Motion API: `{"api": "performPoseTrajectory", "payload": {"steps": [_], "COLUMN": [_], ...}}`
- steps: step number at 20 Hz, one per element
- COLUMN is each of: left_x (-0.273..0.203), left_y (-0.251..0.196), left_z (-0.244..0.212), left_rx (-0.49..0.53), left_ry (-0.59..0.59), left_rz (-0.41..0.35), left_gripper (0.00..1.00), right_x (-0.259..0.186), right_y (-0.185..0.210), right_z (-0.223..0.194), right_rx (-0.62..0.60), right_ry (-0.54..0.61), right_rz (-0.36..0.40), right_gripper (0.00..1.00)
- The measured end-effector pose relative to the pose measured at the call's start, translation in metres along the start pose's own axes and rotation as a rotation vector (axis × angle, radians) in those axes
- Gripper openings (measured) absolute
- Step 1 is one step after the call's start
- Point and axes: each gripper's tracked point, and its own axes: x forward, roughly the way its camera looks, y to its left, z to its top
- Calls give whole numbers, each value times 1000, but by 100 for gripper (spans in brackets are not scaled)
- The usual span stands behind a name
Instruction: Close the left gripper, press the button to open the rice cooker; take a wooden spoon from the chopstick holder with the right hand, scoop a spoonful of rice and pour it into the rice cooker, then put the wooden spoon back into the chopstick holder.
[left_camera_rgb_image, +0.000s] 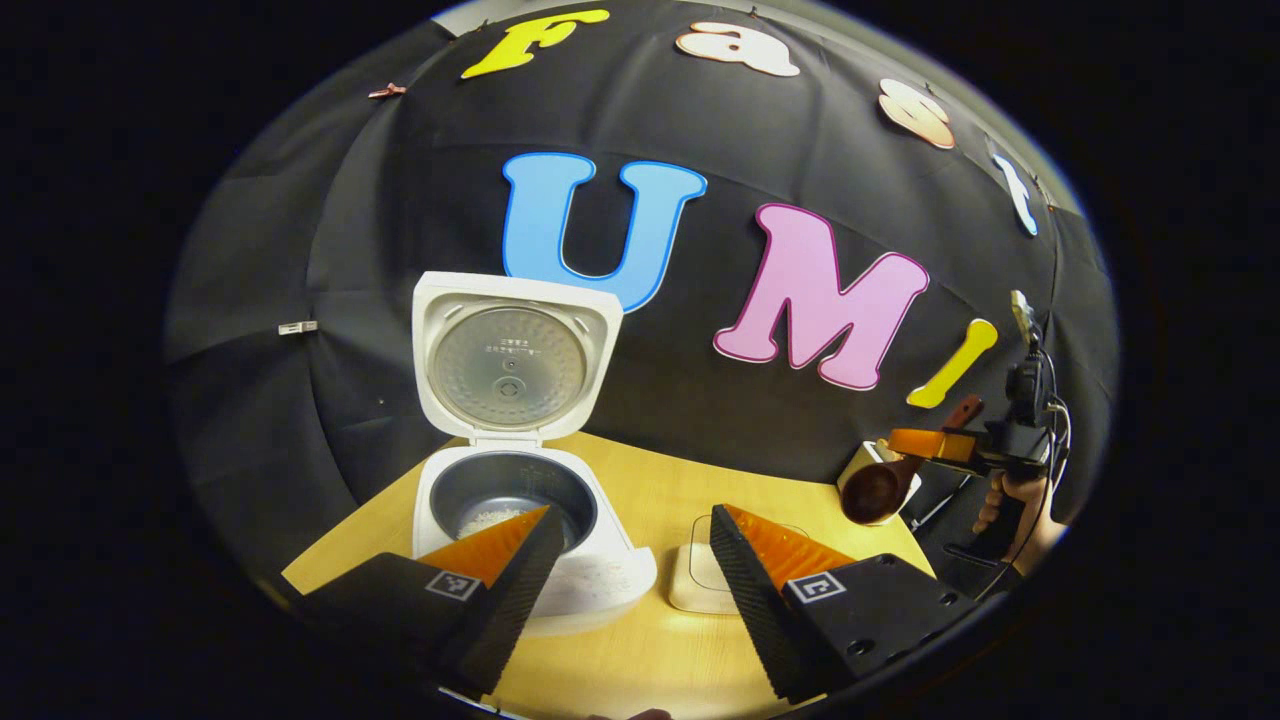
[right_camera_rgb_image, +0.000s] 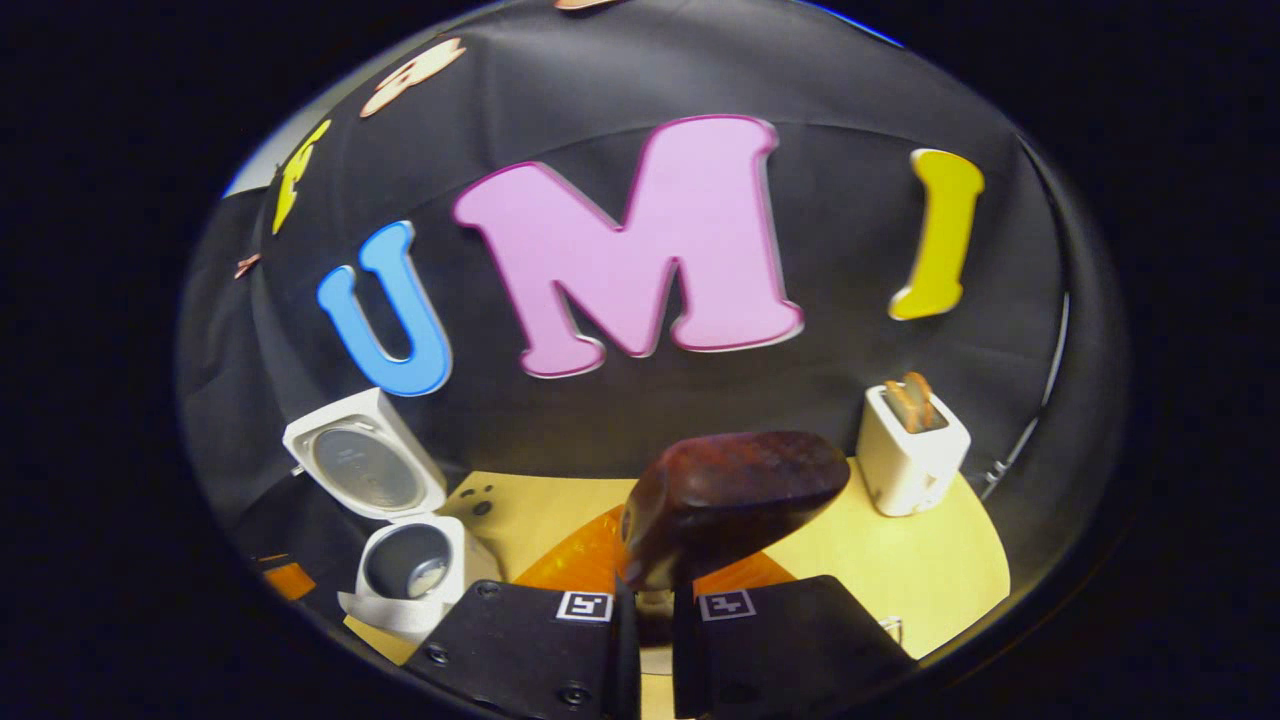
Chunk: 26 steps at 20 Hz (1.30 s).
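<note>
The right gripper (right_camera_rgb_image: 645, 600) is clamped narrow on the wooden spoon (right_camera_rgb_image: 735, 495), bowl held up ahead of the fingers. The left gripper (left_camera_rgb_image: 630, 570) hangs with its fingers spread wide over the table's near edge. The rice cooker (left_camera_rgb_image: 515, 500), lid up, sits toward the table's (left_camera_rgb_image: 650, 650) left edge with rice in the pot. Judging from that, the spoon probably goes back next: keep it upright and lower it straight into the holder.

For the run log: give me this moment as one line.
rice cooker: lid open, some rice inside | right gripper: shut on wooden spoon, raised | left gripper: open, empty
</note>
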Motion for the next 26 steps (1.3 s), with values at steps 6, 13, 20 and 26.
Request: {"api": "performPoseTrajectory", "payload": {"steps": [6,13,20,26], "left_x": [2,2,1,-4], "left_y": [-14,-33,-41,-29], "left_z": [-11,-23,-27,-24], "left_rx": [12,27,42,42], "left_ry": [21,42,48,44], "left_rz": [47,91,121,148], "left_gripper": [95,95,95,95], "right_x": [-18,-23,-7,1], "right_y": [-119,-177,-193,-191], "right_z": [-51,-117,-176,-197], "right_rx": [116,144,157,139], "right_ry": [55,156,251,284], "right_rz": [-176,-227,-254,-266], "right_gripper": [16,17,17,17]}}
